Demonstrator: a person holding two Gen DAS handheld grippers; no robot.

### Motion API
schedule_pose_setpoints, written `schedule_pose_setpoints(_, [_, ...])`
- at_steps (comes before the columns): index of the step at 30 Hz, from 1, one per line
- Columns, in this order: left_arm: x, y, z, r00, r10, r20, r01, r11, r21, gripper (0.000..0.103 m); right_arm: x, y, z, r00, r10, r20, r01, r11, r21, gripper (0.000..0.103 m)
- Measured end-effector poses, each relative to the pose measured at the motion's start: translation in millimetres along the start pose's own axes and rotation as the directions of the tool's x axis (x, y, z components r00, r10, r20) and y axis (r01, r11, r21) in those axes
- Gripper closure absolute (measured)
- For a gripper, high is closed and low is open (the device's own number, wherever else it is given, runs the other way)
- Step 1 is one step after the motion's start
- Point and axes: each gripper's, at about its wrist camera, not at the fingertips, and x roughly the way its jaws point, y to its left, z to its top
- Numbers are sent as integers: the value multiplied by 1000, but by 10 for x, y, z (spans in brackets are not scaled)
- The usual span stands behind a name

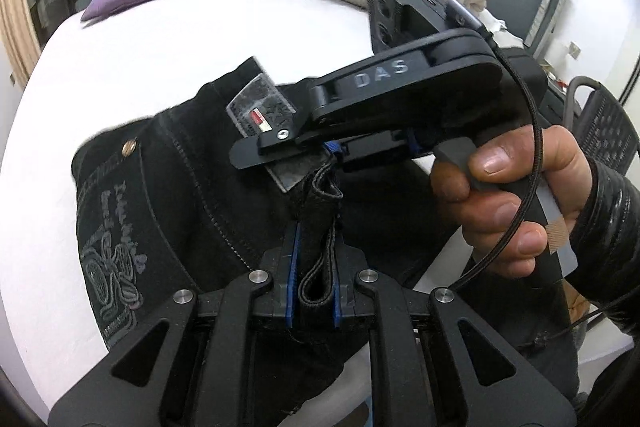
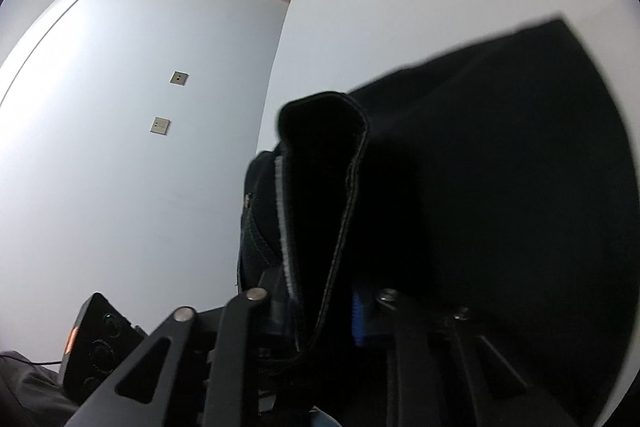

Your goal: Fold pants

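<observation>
Two tools hold the pants (image 1: 168, 187), which lie partly on the white bed (image 1: 160, 39) with the waistband, rivet and embroidered pocket spread flat. By my reading the fold is midway: a hem end has been lifted toward the waist but not yet laid down, so setting it flat and smoothing, perhaps folding once more, remain.

The left tool (image 1: 316, 291) is clamped on a doubled strip of dark hem that stands up between its blue pads. The right tool (image 1: 276, 143) is pinched on the neighbouring cloth edge, just beside the left one; its own camera shows a stitched hem running up between its fingers (image 2: 362, 319). The right hand (image 1: 508, 203) grips the handle, reaching in from the right and pointing leftward over the waistband.
</observation>
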Motion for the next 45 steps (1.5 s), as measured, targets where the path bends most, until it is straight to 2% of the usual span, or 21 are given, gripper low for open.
schedule_pose_setpoints(8, [198,-421,306,1000,-26,9,25,996,80,92,-460,-190,238,999,0,52,0,1000,1,89])
schedule_pose_setpoints(11, [333,-585,334,999,-33,-16,35,993,113,92,-510,-322,336,999,-12,49,11,1000,23,89])
schedule_pose_setpoints(15, [577,-726,251,997,-32,-67,42,988,149,92,-465,-465,243,999,-18,40,15,997,71,89])
schedule_pose_setpoints(17, [724,-761,218,995,-25,-99,41,986,162,91,-446,-606,177,999,-44,31,41,995,92,85])
schedule_pose_setpoints(18, [804,-787,193,993,-27,-116,47,984,172,88,-408,-638,176,998,-55,36,50,993,110,84])
schedule_pose_setpoints(20, [852,-834,191,992,-33,-123,55,982,178,78,-358,-721,187,998,-9,63,-1,988,153,84])
schedule_pose_setpoints(21, [854,-863,207,990,-57,-130,80,982,173,70,-342,-733,193,997,4,71,-16,986,164,83])
schedule_pose_setpoints(22, [795,-859,211,985,-100,-142,123,979,164,54,-345,-704,188,997,-4,76,-8,987,158,78])
schedule_pose_setpoints(23, [722,-835,189,982,-128,-143,149,977,153,48,-349,-656,192,997,-24,77,12,990,144,75])
schedule_pose_setpoints(25, [480,-692,174,977,-187,-106,198,974,108,44,-423,-534,197,992,-82,96,70,990,120,59])
schedule_pose_setpoints(26, [348,-611,174,975,-206,-83,213,973,86,42,-510,-487,192,985,-120,121,106,987,117,57])
schedule_pose_setpoints(27, [220,-516,169,975,-217,-55,220,974,60,36,-579,-424,193,976,-161,146,144,983,116,50])
schedule_pose_setpoints(29, [-34,-233,143,978,-208,20,208,978,-15,33,-781,-272,160,944,-265,194,248,963,109,50])
schedule_pose_setpoints(32, [-155,278,114,987,-148,70,156,978,-139,33,-799,87,100,956,-184,227,180,983,39,66])
schedule_pose_setpoints(35, [-17,746,191,994,-82,79,98,969,-227,33,-593,408,8,976,-127,175,141,988,-69,73])
schedule_pose_setpoints(37, [89,1006,275,996,-51,74,68,966,-249,33,-307,462,-46,983,-145,116,155,984,-82,76])
schedule_pose_setpoints(40, [433,1187,327,1000,-11,30,18,970,-244,35,61,250,-125,978,-199,55,199,980,4,78])
schedule_pose_setpoints(41, [519,1233,285,1000,-13,10,15,966,-258,37,161,185,-149,973,-226,39,225,974,20,84])
schedule_pose_setpoints(42, [548,1256,270,1000,-15,7,16,965,-263,39,235,124,-182,963,-269,33,268,963,30,103])
schedule_pose_setpoints(43, [552,1265,217,1000,-19,13,22,966,-259,39,273,83,-205,956,-291,40,289,956,47,103])
schedule_pose_setpoints(45, [546,1214,120,1000,-28,11,30,970,-243,39,223,15,-241,965,-256,54,251,965,79,103])
